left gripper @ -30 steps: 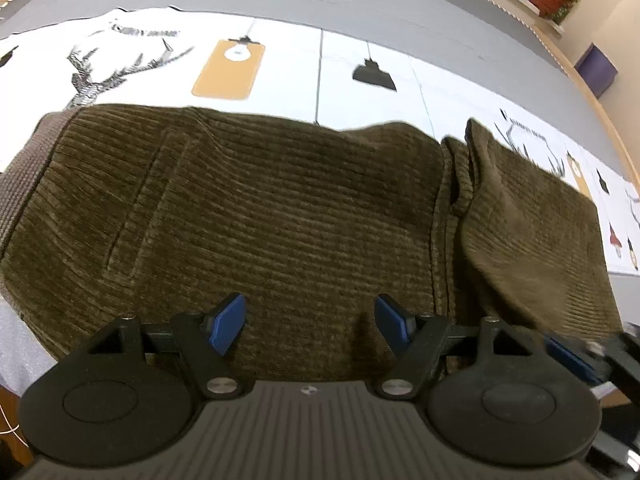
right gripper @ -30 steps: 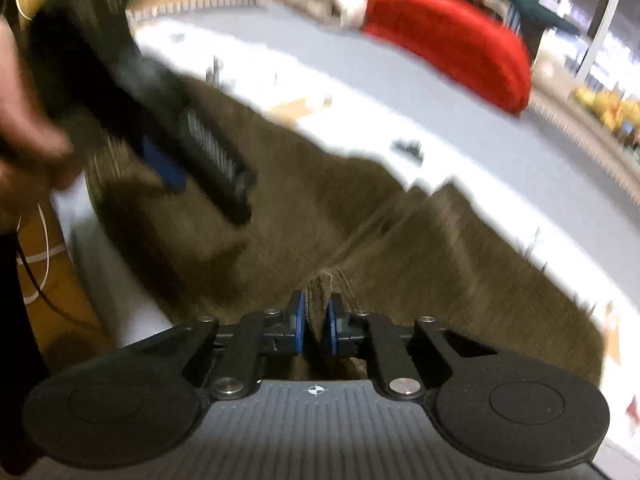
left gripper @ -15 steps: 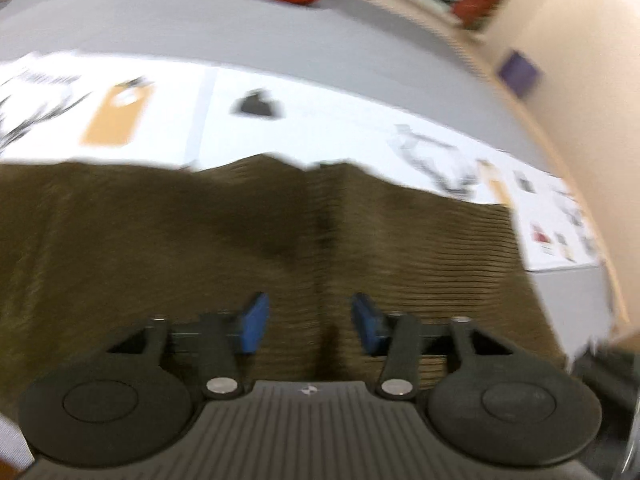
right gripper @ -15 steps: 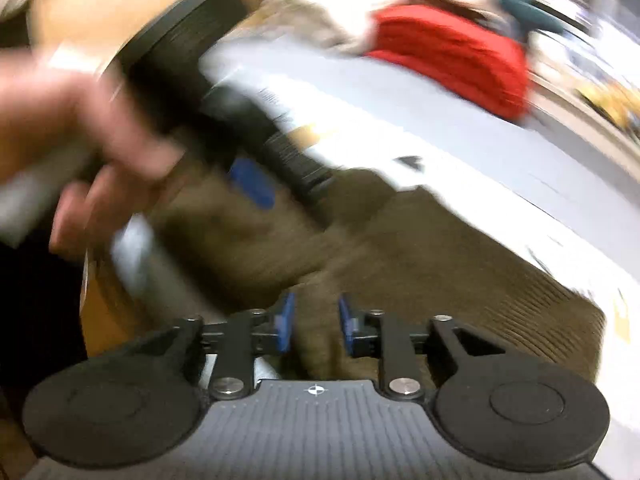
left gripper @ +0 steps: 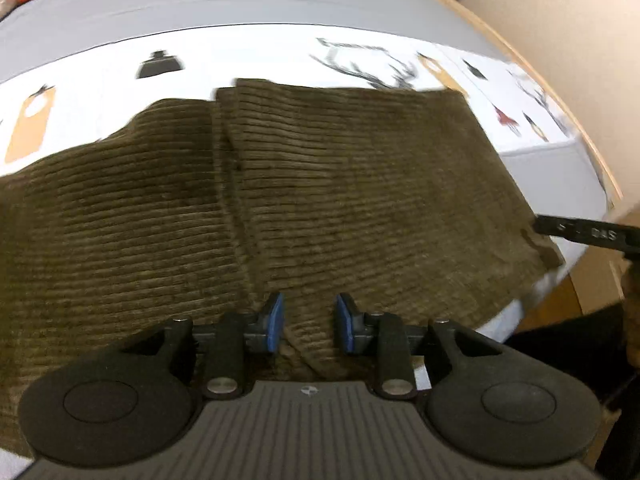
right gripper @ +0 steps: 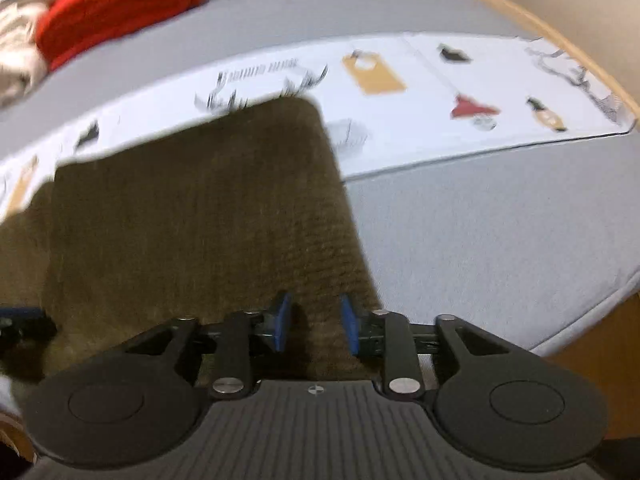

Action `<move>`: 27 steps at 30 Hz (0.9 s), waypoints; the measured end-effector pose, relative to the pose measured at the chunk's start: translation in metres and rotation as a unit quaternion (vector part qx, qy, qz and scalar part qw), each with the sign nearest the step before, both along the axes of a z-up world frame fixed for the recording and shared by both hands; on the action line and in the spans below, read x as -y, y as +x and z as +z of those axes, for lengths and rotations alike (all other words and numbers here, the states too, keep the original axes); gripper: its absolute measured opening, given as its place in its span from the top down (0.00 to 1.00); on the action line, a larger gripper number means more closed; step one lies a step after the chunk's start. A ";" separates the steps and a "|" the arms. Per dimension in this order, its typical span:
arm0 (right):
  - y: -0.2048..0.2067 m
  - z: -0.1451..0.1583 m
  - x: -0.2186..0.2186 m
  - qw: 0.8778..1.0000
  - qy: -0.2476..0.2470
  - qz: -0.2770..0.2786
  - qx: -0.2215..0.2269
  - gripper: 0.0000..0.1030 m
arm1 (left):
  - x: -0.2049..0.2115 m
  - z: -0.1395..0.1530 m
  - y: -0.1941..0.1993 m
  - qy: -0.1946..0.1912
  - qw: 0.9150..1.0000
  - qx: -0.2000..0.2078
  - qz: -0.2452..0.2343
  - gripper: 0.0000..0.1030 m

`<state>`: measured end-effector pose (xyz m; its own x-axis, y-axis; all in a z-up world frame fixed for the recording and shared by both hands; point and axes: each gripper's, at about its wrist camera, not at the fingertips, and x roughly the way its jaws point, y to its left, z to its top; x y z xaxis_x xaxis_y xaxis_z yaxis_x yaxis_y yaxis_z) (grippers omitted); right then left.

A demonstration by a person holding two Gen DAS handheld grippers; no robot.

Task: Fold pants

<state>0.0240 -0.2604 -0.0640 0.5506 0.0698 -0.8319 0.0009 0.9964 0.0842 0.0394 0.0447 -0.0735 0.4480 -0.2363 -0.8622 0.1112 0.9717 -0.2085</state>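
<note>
A: A grey desk (right gripper: 500, 240) filled both views, with a white printed sheet (right gripper: 440, 120) across the upper half and a red bundle (right gripper: 120, 4) at the upper left of the right wrist frame.

B: And the pants (left gripper: 320, 200)?

A: Brown corduroy, ribbed, lying flat across the middle of the frame on the sheet and desk. 1 layer overlapped another along a seam left of centre, so at least 1 fold looked done; a further fold probably remained.

B: The fingers?

A: The left gripper (left gripper: 310, 322) sat parted over the near edge, gripping nothing. The right gripper (right gripper: 314, 328) was likewise spread, empty, above the cloth's near right corner.
</note>
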 end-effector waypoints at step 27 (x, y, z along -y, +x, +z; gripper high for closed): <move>0.017 -0.028 0.034 0.986 0.109 -0.096 -0.077 0.54 | -0.008 0.014 -0.003 -0.015 1.000 0.024 0.008 0.47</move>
